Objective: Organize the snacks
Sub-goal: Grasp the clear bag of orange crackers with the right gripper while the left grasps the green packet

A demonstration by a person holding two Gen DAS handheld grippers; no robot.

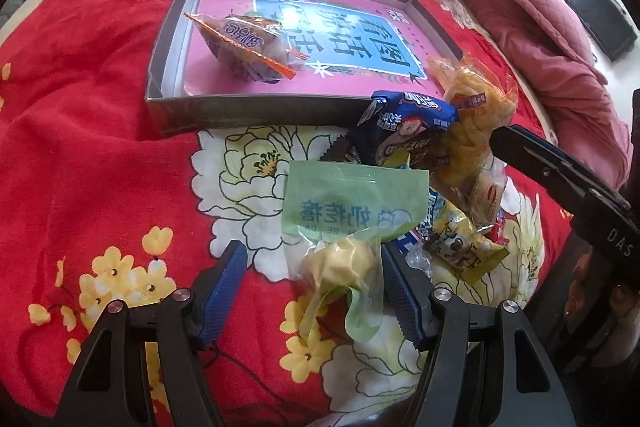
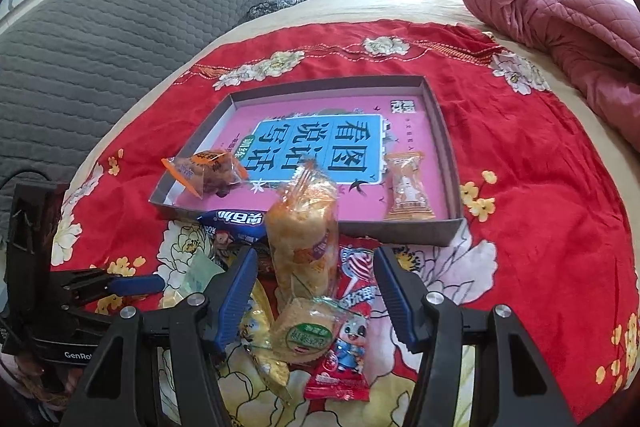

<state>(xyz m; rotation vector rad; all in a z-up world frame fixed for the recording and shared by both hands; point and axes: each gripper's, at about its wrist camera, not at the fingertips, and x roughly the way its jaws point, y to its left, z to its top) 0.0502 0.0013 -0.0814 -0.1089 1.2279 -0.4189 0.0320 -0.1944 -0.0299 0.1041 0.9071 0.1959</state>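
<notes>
snack pile on the red floral cloth (image 2: pixel 520 147) at the near edge of the shallow box (image 2: pixel 450 163), both your grippers parted over it.

box holds a pink book (image 2: pixel 352 115) flat on its bottom, an orange-trimmed clear snack bag (image 2: pixel 208 169) at its near left corner, and a pale orange wrapped candy (image 2: pixel 408 187) by its near right corner. your left gripper (image 1: pixel 312 287) is released, green pastry packet (image 1: pixel 352 211) lying between its fingers, touching the right one, not squeezed. your right gripper (image 2: pixel 316 291) is released too, straddling the tall clear cracker pack (image 2: pixel 302 239) and a round rice cake packet (image 2: pixel 308 331). blue cookie bag (image 1: pixel 400 131) sits against the box's near wall.
</notes>
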